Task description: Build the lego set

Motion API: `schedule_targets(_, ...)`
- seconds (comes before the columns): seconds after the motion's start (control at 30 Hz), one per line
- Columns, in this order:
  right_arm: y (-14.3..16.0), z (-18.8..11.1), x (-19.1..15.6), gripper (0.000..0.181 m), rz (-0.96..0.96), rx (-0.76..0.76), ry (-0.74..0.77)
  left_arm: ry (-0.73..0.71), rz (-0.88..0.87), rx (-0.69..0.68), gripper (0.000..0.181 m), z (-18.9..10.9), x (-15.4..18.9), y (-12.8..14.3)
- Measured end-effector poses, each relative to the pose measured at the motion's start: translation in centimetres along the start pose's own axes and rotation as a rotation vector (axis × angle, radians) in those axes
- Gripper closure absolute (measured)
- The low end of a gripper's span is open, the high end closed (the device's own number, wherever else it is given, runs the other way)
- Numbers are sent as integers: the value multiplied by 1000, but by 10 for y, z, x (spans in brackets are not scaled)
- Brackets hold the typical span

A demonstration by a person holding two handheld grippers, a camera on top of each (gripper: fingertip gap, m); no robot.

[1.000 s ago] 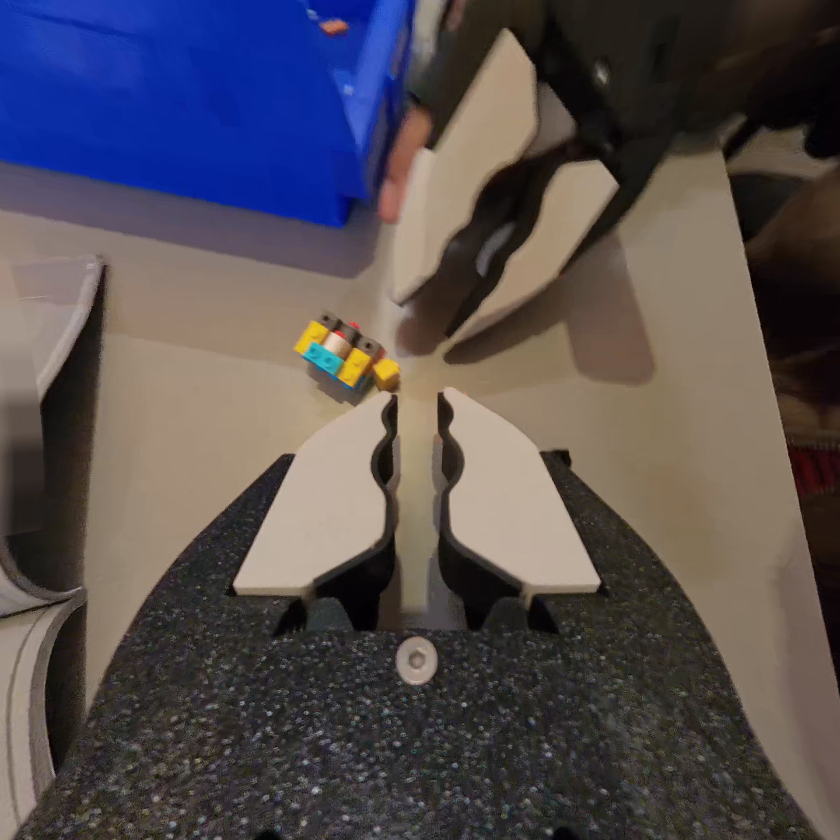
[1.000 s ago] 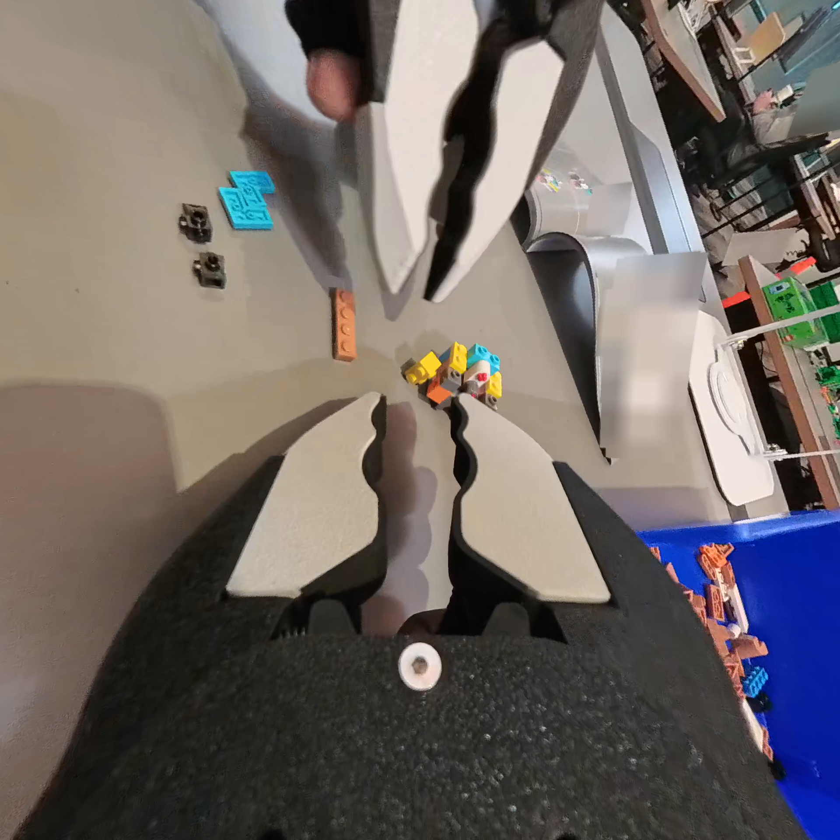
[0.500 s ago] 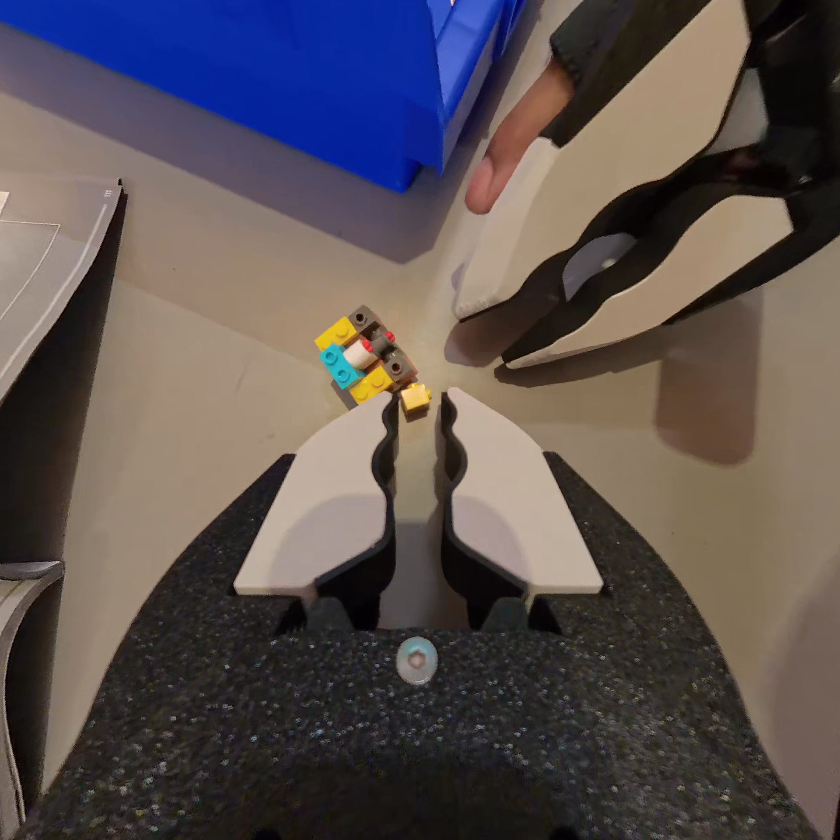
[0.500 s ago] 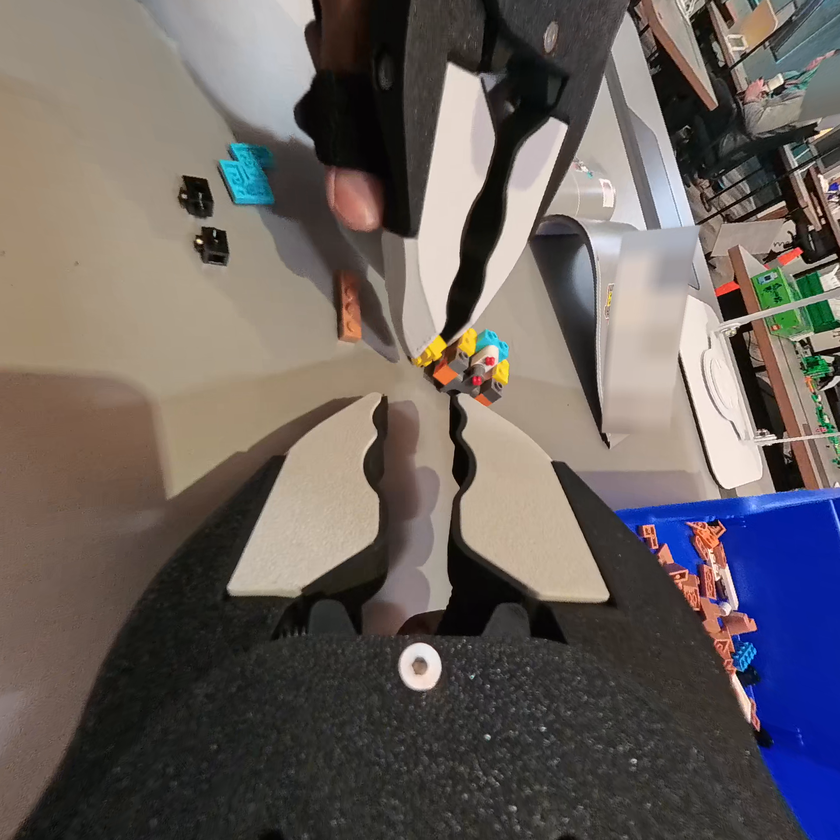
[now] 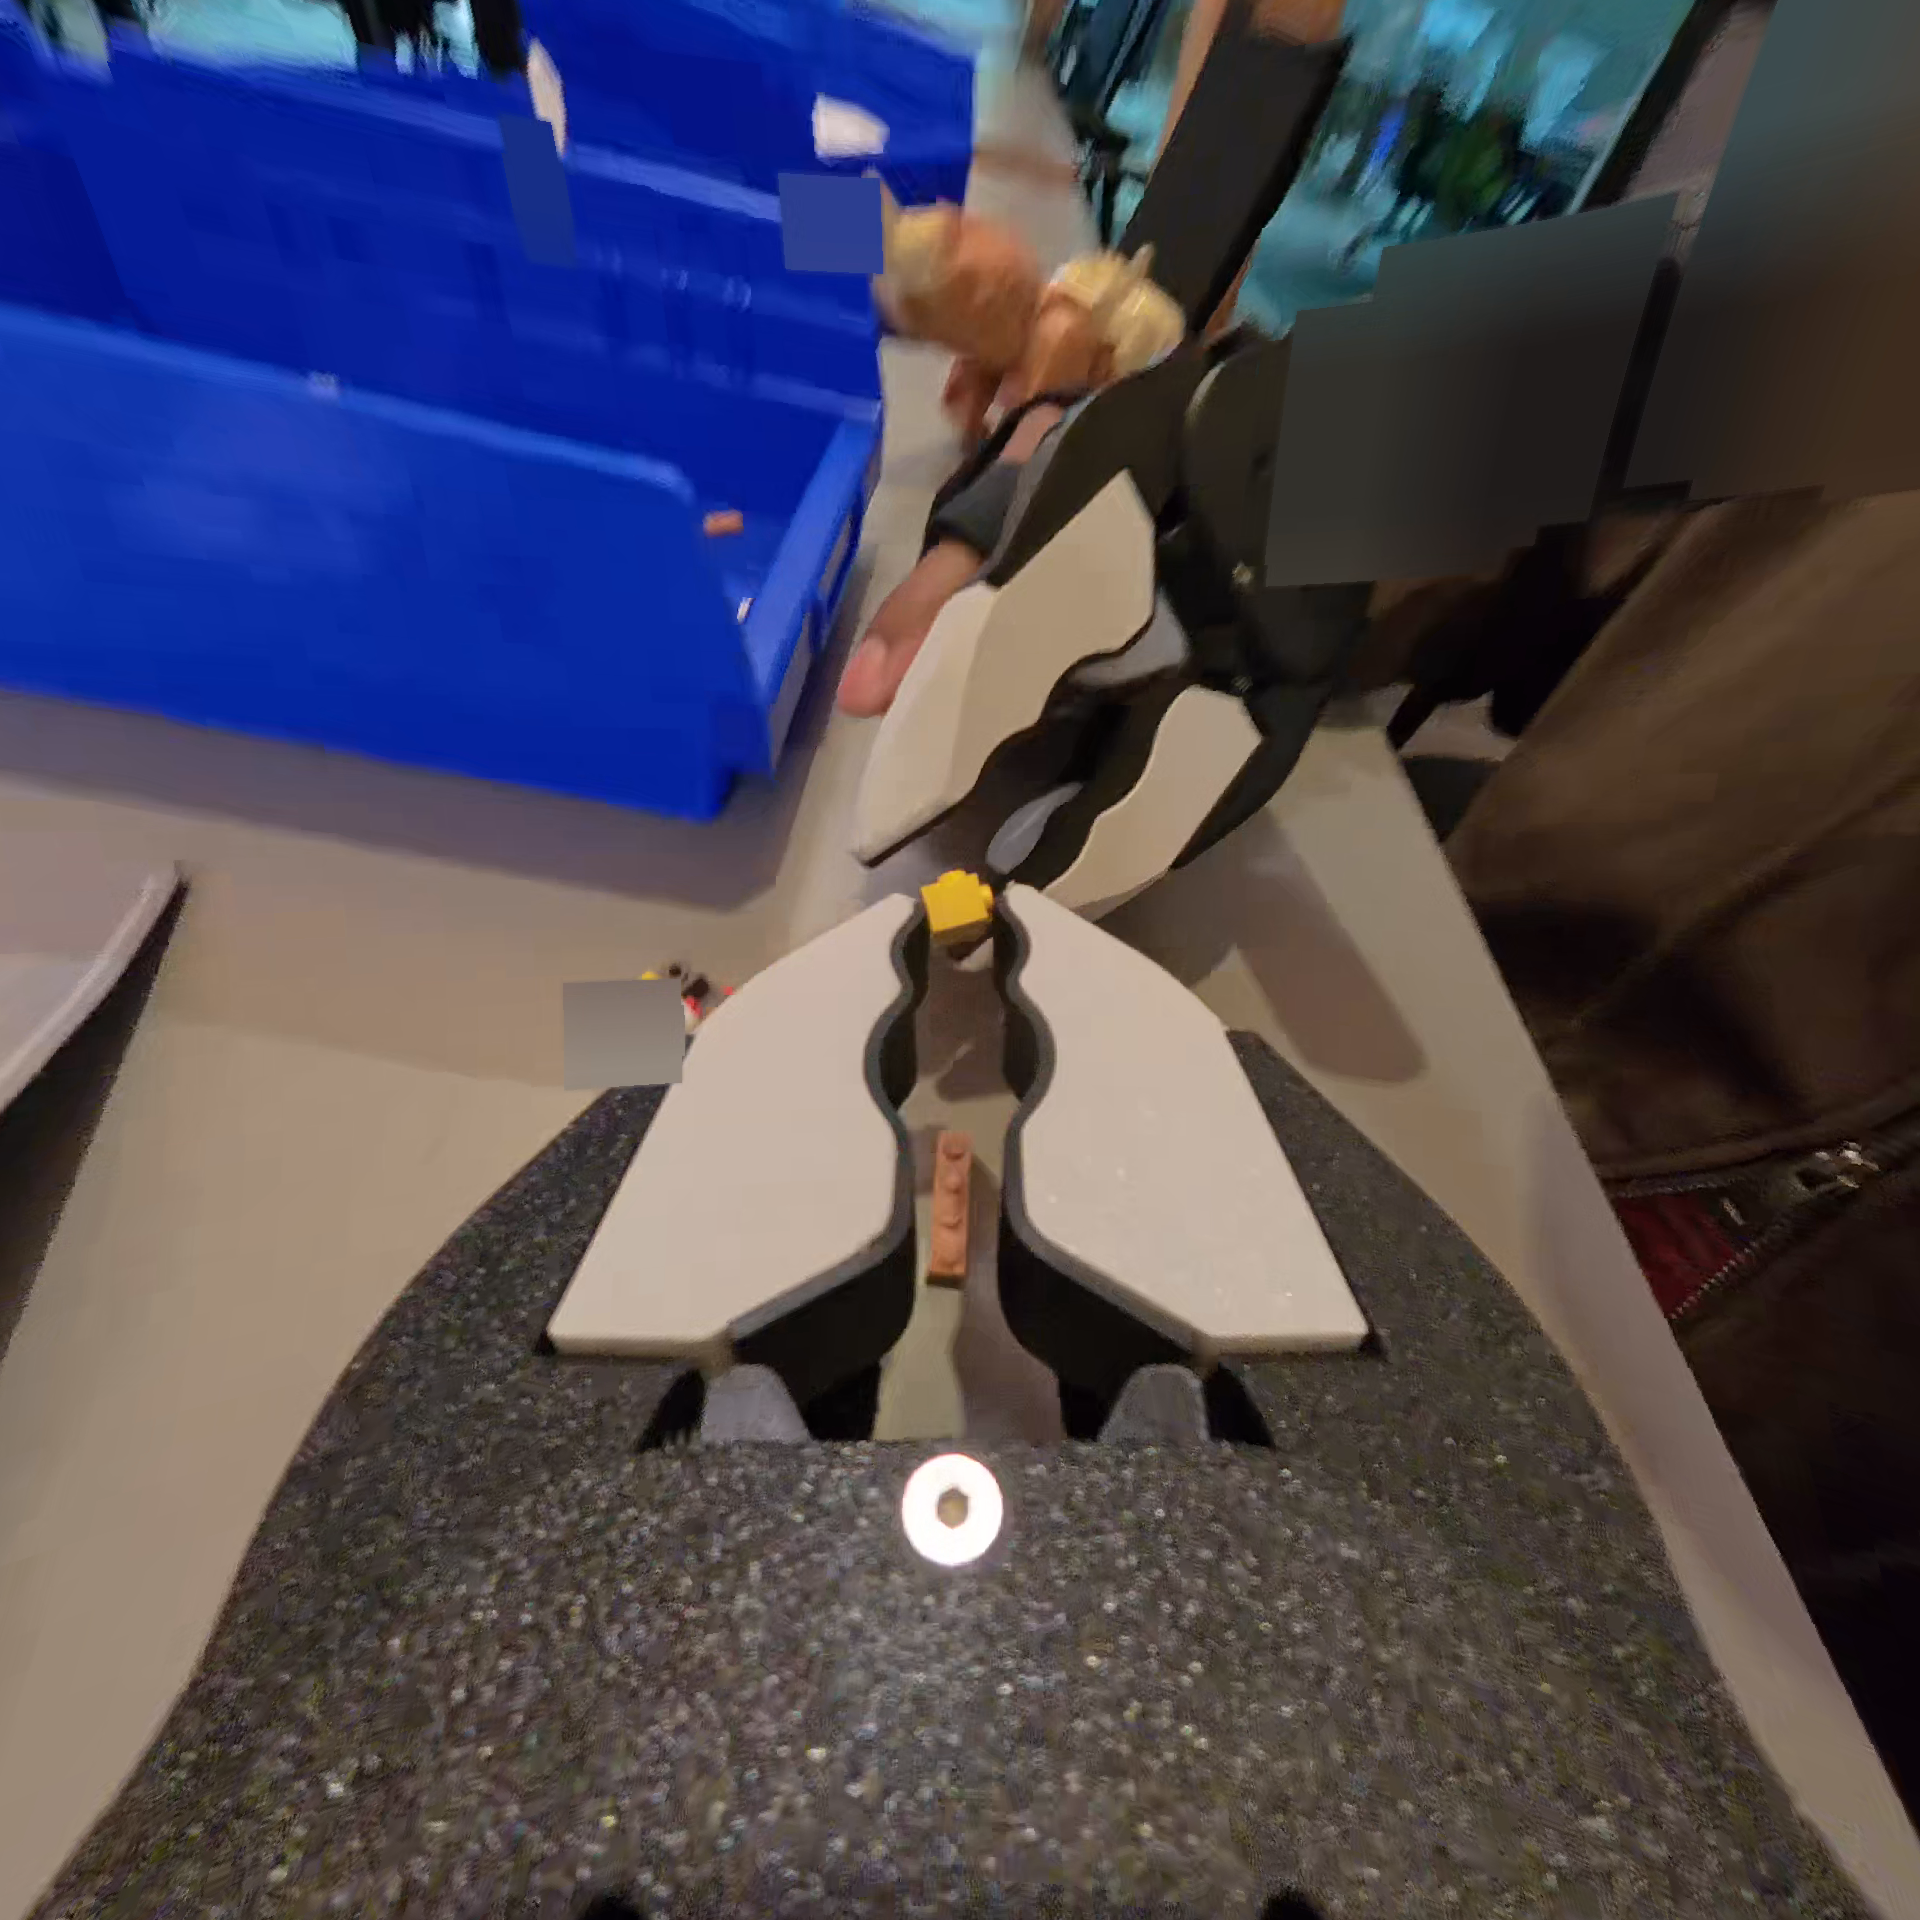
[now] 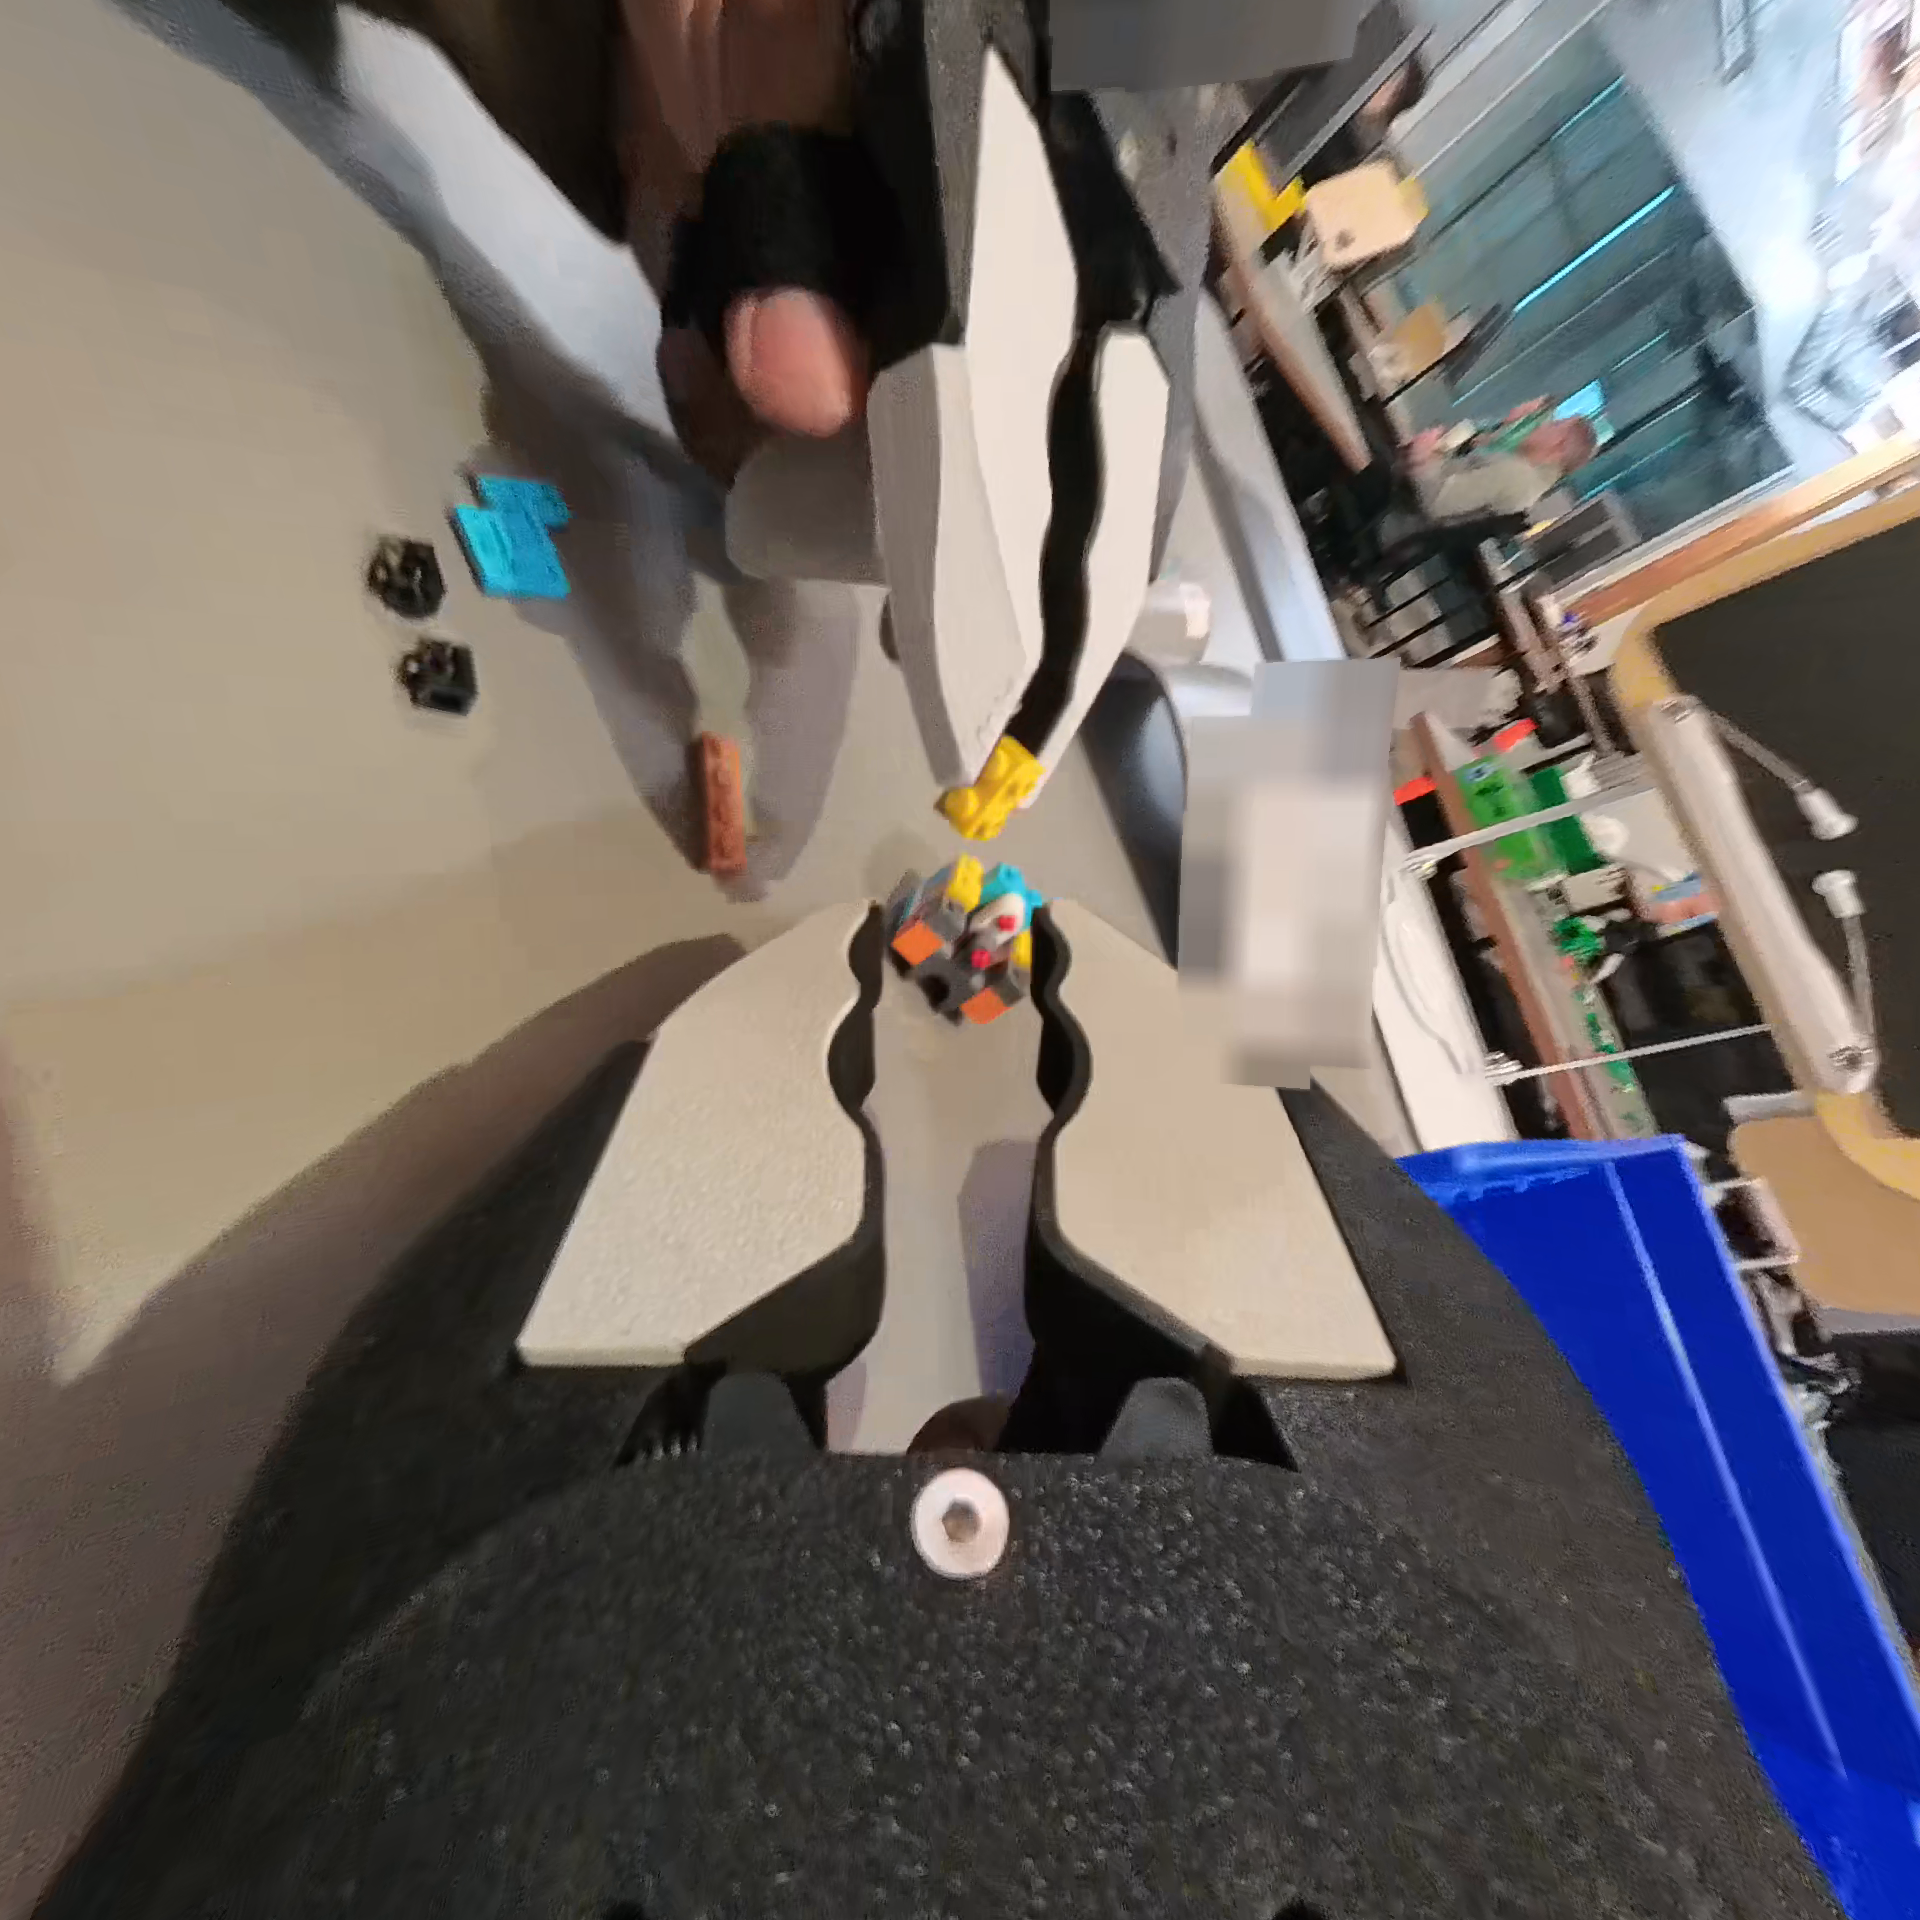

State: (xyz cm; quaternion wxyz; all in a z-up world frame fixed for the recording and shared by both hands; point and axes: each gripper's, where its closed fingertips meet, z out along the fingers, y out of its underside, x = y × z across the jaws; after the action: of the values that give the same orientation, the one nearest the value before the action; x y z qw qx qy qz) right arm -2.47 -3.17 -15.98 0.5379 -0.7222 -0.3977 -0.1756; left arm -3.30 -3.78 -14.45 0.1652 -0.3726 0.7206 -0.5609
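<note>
My left gripper is shut on a small yellow brick at its fingertips and holds it above the table. In the right wrist view it comes down from the top with the yellow brick just above a small multi-colour lego assembly. My right gripper is open, and the assembly appears between its fingertips, apparently lying on the table. In the left wrist view the right gripper hangs open just beyond my tips. The assembly is mostly hidden behind my left finger.
A brown plate lies on the table, also seen between the left fingers. A teal plate and two black pieces lie far left. Blue bins stand behind. A grey device sits left. The table edge runs along the right.
The left gripper has closed on the loose yellow brick beside the assembly and lifted it. Both views have risen and tilted. The assembly now shows between the right fingertips.
</note>
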Motion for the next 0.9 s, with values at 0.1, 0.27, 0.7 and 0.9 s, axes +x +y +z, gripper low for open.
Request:
schedule_targets(0.1, -15, -5, 6, 154, -17, 68, 62, 51, 4, 88, 170, -3, 7, -11)
schedule_targets(0.27, -29, -9, 14, 156, -33, 125, 147, 66, -36, 126, 170, 0, 8, -14)
schedule_targets(0.7, -22, -4, 8, 170, 135, 134, 10, -8, 44, -236, 151, -15, -6, 42)
schedule_targets(0.9, -15, 1, 2, 170, 168, 107, -42, -26, 147, -468, 159, -18, -6, 79)
